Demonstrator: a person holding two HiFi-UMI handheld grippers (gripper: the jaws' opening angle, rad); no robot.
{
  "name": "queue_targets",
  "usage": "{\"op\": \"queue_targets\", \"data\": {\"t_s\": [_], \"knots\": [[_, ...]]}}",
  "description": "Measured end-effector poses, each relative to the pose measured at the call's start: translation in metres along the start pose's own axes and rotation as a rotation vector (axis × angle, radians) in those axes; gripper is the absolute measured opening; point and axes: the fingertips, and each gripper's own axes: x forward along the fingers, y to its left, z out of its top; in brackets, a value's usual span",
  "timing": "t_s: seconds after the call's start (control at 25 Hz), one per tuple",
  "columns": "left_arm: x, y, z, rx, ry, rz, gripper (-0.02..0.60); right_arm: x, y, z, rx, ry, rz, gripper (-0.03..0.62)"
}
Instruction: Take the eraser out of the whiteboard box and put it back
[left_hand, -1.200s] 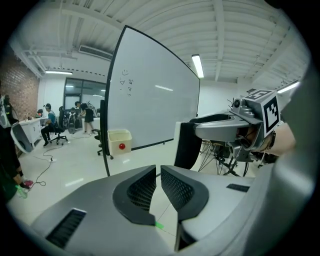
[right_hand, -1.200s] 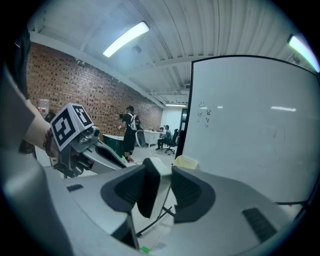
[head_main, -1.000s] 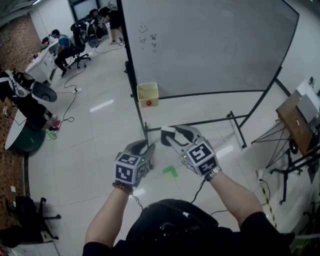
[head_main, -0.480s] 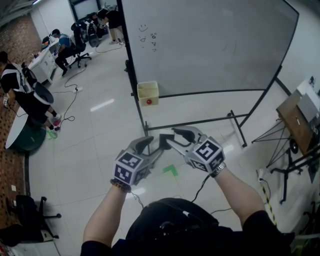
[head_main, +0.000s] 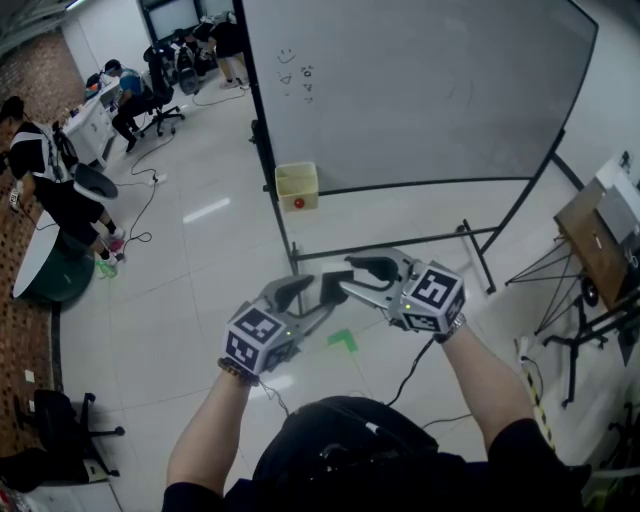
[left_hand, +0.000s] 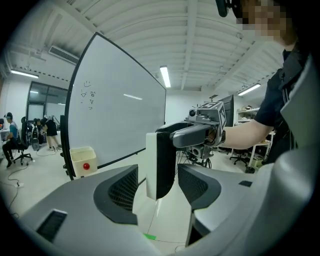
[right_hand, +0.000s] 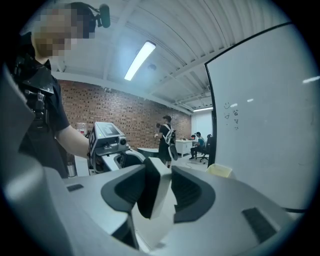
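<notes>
Since the earlier frame the left tool has just been opening its jaws, now clear of the white-and-black block eraser, which the right tool clamps in mid-air; the return step likely follows, carrying it to the distant pale-yellow whiteboard box.

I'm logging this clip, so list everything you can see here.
whiteboard: one, white, on a black stand ahead
box: one, pale yellow, at the whiteboard's lower left corner
eraser: one, black and white, in the right tool
tape mark: one, green, on the floor
people: several, dark clothes, far left
right tool: one, grey, shut on the eraser
left tool: one, grey, jaws just been opening, apart around the eraser
</notes>
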Motion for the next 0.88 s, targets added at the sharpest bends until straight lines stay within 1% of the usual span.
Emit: {"op": "queue_targets", "data": {"t_s": [0.28, 0.56, 0.6, 0.64, 0.72, 0.88], "knots": [[0.003, -0.007, -0.006, 0.020, 0.025, -0.027, 0.244, 0.001, 0.011, 0.000, -0.005, -0.005, 0.066, 0.190], [0.008, -0.011, -0.008, 0.033, 0.043, -0.037, 0.243, 0.003, 0.014, -0.002, -0.014, 0.022, 0.090, 0.190], [0.008, -0.011, -0.008, 0.035, 0.042, -0.038, 0.213, 0.003, 0.014, -0.002, -0.014, 0.023, 0.091, 0.190], [0.009, -0.012, -0.007, 0.036, 0.041, -0.038, 0.212, 0.003, 0.014, -0.003, -0.015, 0.025, 0.093, 0.190], [0.009, -0.012, -0.007, 0.035, 0.041, -0.034, 0.186, 0.003, 0.015, -0.003, -0.012, 0.031, 0.093, 0.190], [0.010, -0.009, -0.009, 0.022, 0.042, -0.023, 0.186, 0.003, 0.015, -0.004, -0.013, 0.038, 0.089, 0.192]]}}
